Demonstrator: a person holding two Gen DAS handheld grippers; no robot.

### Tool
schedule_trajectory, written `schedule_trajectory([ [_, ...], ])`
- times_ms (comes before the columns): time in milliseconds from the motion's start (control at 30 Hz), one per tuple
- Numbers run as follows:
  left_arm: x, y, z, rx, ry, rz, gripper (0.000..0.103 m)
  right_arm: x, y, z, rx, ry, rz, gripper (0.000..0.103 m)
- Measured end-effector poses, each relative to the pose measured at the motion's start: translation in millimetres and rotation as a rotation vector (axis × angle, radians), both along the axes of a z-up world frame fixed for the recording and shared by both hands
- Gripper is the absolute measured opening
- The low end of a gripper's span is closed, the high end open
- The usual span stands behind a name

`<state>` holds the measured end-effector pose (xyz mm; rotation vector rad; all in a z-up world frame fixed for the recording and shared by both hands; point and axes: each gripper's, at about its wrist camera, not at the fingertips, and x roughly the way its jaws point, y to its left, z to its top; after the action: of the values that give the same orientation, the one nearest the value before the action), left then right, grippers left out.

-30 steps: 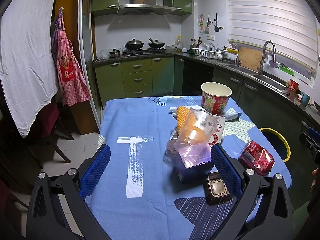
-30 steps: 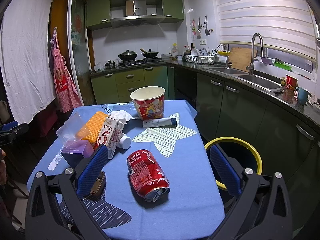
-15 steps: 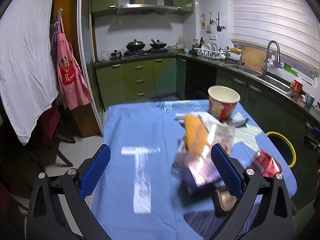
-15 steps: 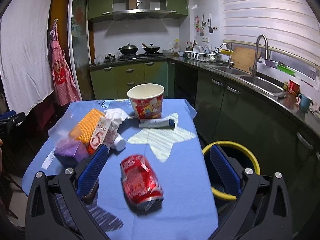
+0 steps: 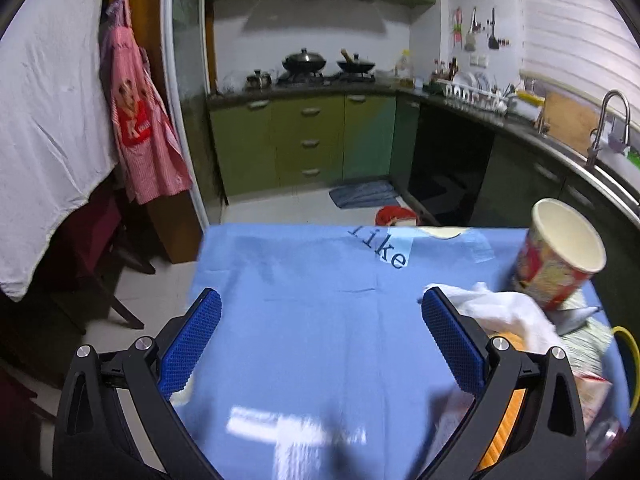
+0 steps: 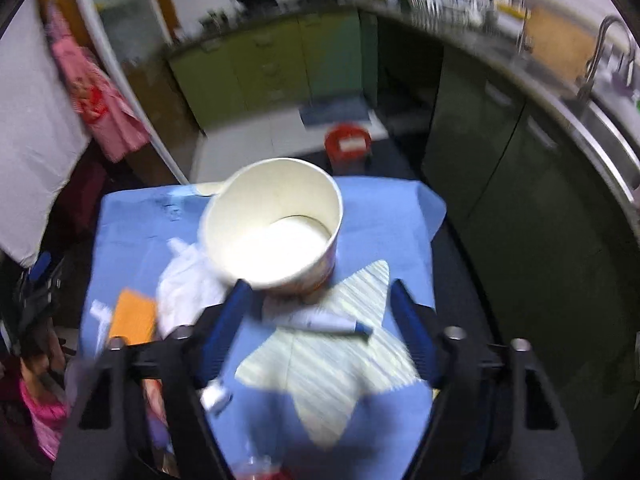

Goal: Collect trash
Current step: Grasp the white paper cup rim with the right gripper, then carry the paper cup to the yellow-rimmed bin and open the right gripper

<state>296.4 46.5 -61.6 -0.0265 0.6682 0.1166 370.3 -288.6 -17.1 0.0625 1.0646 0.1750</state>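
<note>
Two grippers empty: left gripper gapes over bare cloth; right gripper closing above tube; you next lower onto it.

The right hand-held gripper hangs over the desk, jaws closing; a tube lies between them, untouched. A paper bucket stands just beyond.

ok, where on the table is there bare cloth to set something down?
Free: the blue tablecloth from its far edge with the "like" print down between the left tool's open pads. Crowded: the right side, with the paper bucket, white tissue and tube on the striped star.
</note>
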Motion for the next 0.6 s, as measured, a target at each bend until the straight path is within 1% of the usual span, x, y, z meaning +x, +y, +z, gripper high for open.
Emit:
schedule_trajectory([
  [67,15.9,0.9,-14.8,-0.013,0.024,0.001,0.099,31.1,3.6,-16.0,-0.031,0.063,-0.022,0.056],
  [133,23.6,0.5,-26.2,-0.036,0.039,-0.009,0.099,55.7,7.5,-30.4,-0.084,0.102,-0.048,0.055],
  [200,27.9,2.3,-37.3,-0.046,0.049,-0.015,0.099,67.7,7.2,-40.1,-0.082,0.139,-0.059,0.051],
  [267,29.7,3.8,-47.5,-0.051,0.071,-0.026,0.099,80.4,11.6,-50.8,-0.092,0.180,-0.068,0.041],
  [300,31.4,5.7,-50.8,-0.060,0.080,-0.028,0.099,85.0,13.5,-57.8,-0.090,0.203,-0.071,0.039],
  [400,37.1,9.3,-58.5,-0.089,0.102,-0.035,0.099,93.3,17.6,-71.3,-0.085,0.244,-0.078,0.022],
  [433,34.4,9.9,-59.8,-0.089,0.102,-0.037,0.099,94.7,19.2,-74.7,-0.080,0.252,-0.080,0.007],
  [500,34.0,9.6,-60.2,-0.085,0.097,-0.040,0.099,100.3,16.9,-77.6,-0.068,0.263,-0.082,0.004],
  [600,28.4,5.8,-58.9,-0.082,0.087,-0.046,0.099,101.5,18.3,-71.7,-0.052,0.242,-0.084,0.003],
])
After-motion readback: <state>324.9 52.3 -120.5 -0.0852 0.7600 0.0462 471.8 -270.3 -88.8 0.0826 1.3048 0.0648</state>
